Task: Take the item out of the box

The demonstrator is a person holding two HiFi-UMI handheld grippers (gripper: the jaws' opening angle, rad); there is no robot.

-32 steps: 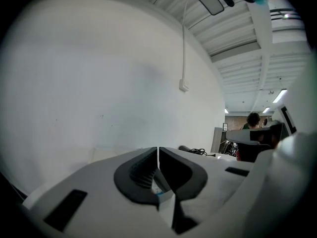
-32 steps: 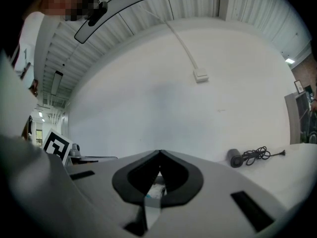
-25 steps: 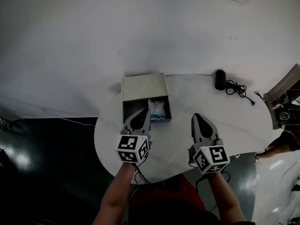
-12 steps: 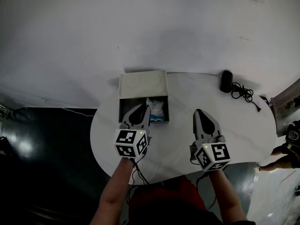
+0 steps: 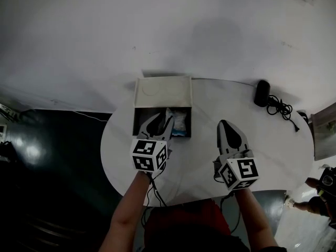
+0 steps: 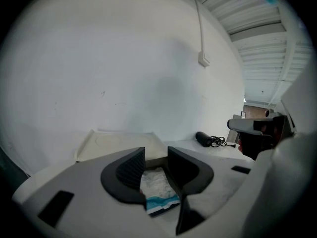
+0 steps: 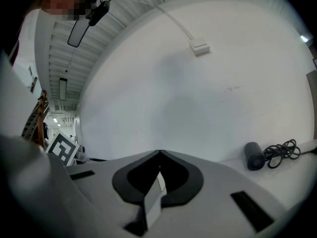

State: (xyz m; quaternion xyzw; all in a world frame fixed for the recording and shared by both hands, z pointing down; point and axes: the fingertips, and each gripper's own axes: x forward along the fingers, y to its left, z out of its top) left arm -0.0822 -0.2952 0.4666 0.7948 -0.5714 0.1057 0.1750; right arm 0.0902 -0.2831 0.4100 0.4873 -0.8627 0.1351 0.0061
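Note:
A shallow box (image 5: 137, 125) lies open on the round white table (image 5: 199, 156), its pale lid (image 5: 163, 92) folded back toward the wall. Inside at the right lies a white packet with a blue stripe (image 5: 179, 124). My left gripper (image 5: 164, 121) hovers over the box's near side, and its jaws are opening. In the left gripper view the packet (image 6: 157, 185) shows through the gap below the left gripper (image 6: 156, 155), untouched by the pads. My right gripper (image 5: 224, 124) is shut and empty over bare table, right of the box; in the right gripper view the right gripper (image 7: 159, 152) has its tips meeting.
A black cylindrical device (image 5: 261, 93) with a coiled cable (image 5: 282, 109) sits at the table's far right, also seen as the device (image 7: 254, 156) from the right gripper. A white wall rises behind the table. Dark floor lies to the left.
The left gripper's jaws have parted from shut to a visible gap. It has edged forward over the box. The right gripper has stayed about where it was.

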